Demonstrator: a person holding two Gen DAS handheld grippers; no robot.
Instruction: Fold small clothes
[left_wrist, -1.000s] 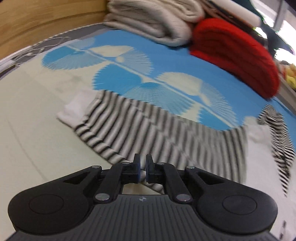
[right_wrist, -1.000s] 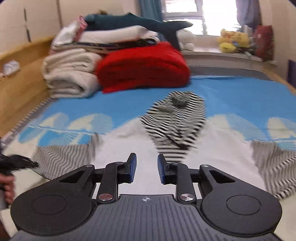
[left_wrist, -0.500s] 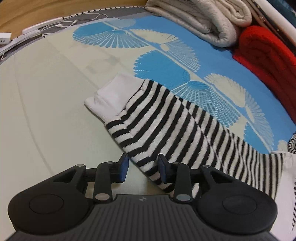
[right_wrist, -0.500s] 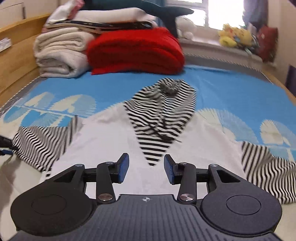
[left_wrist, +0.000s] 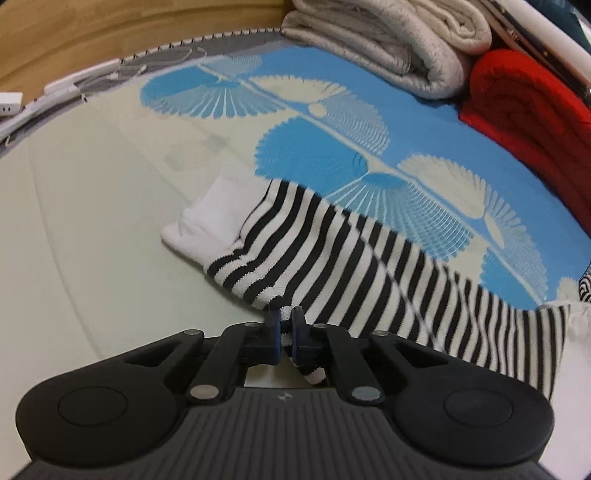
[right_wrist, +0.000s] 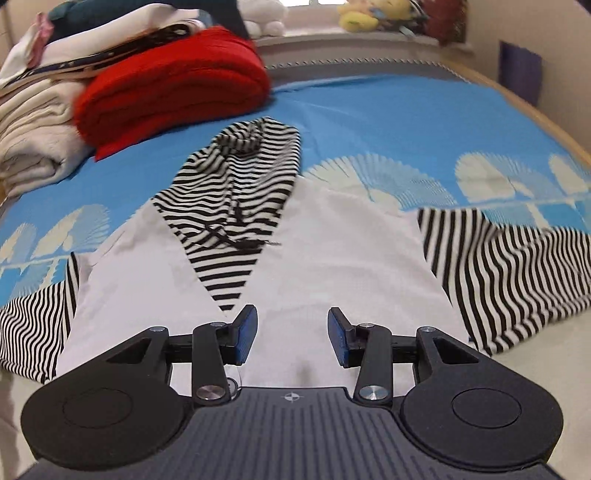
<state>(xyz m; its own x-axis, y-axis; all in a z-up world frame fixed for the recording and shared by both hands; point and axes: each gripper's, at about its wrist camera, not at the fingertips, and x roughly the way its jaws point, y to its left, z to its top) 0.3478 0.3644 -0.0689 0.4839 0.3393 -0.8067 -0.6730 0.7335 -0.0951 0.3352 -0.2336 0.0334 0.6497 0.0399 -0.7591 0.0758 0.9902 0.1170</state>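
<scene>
A small white hoodie with black-and-white striped sleeves and hood lies flat on the bed. In the left wrist view its left striped sleeve (left_wrist: 354, 266) ends in a white cuff (left_wrist: 218, 225). My left gripper (left_wrist: 285, 323) is shut on the sleeve's near edge. In the right wrist view the white body (right_wrist: 332, 258) lies spread with the striped hood (right_wrist: 240, 184) folded down on it and the right sleeve (right_wrist: 509, 273) stretched out. My right gripper (right_wrist: 291, 332) is open just above the body's lower part, holding nothing.
The bed has a blue and cream fan-patterned cover (left_wrist: 317, 122). A folded red blanket (right_wrist: 173, 88) and cream blankets (left_wrist: 399, 48) are stacked at the head end. A wooden bed frame (left_wrist: 110, 33) borders the left. Plush toys (right_wrist: 358, 14) sit on the window sill.
My left gripper opened around the striped sleeve's edge, then shut on it. My right gripper opened wider and moved closer over the white body.
</scene>
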